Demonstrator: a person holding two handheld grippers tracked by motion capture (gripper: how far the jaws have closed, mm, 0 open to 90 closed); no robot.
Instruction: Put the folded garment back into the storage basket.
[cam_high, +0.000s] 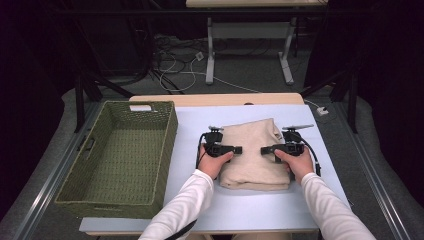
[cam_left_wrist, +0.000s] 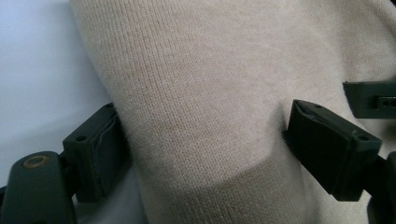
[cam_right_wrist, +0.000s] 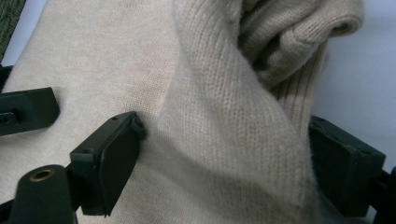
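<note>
A folded beige knit sweater (cam_high: 252, 155) lies on the pale blue table top (cam_high: 240, 205). My left gripper (cam_high: 239, 149) comes in over its left edge, and my right gripper (cam_high: 264, 149) over its right edge, the tips pointing at each other. In the left gripper view the left gripper (cam_left_wrist: 205, 144) has a thick roll of the sweater (cam_left_wrist: 201, 93) between its pads, both pressing into the knit. In the right gripper view the right gripper (cam_right_wrist: 224, 154) has a raised fold of the sweater (cam_right_wrist: 224, 116) between its pads, near the ribbed collar (cam_right_wrist: 299, 32).
A green woven basket (cam_high: 170, 145) stands empty on the table's left side, close to the sweater. The table's front edge lies just behind the person's forearms. Beyond the far edge are cables and another table's legs (cam_high: 210, 50).
</note>
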